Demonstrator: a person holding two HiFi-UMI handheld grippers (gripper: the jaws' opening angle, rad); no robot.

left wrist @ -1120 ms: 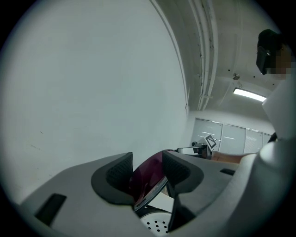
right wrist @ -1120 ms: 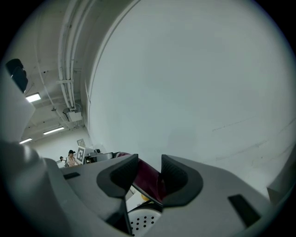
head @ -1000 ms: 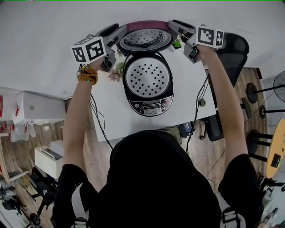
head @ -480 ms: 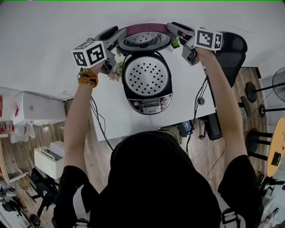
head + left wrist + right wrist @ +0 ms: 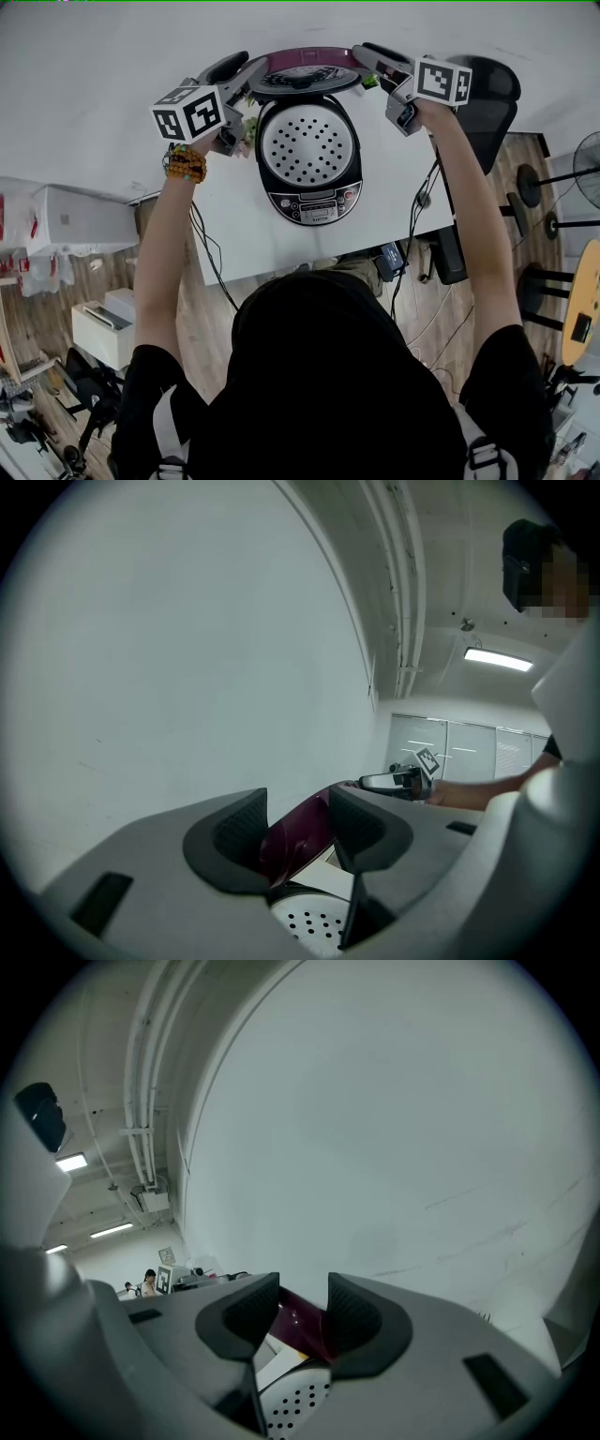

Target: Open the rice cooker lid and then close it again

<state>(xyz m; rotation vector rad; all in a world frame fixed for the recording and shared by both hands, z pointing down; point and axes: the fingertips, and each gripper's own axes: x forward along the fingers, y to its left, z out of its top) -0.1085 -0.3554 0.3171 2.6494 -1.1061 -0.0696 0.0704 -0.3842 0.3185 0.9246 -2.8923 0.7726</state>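
Jaws of left gripper [image 5: 242, 71] and right gripper [image 5: 369, 56] each clamp the raised lid [image 5: 305, 75], underside tilted toward the person

A white table [image 5: 246, 230] fills the upper middle of the head view, its near edge crossing the centre of the frame above a wooden floor [image 5: 112, 277]. A rice cooker [image 5: 314, 202] stands on it at upper centre, towards the far edge, with its lid [image 5: 305, 70] raised at the back. A small flowering plant [image 5: 248, 127] sits just beside the cooker on the left, a small green plant [image 5: 372, 82] is at its upper right, and dark cables [image 5: 202, 239] hang over the table's left edge.
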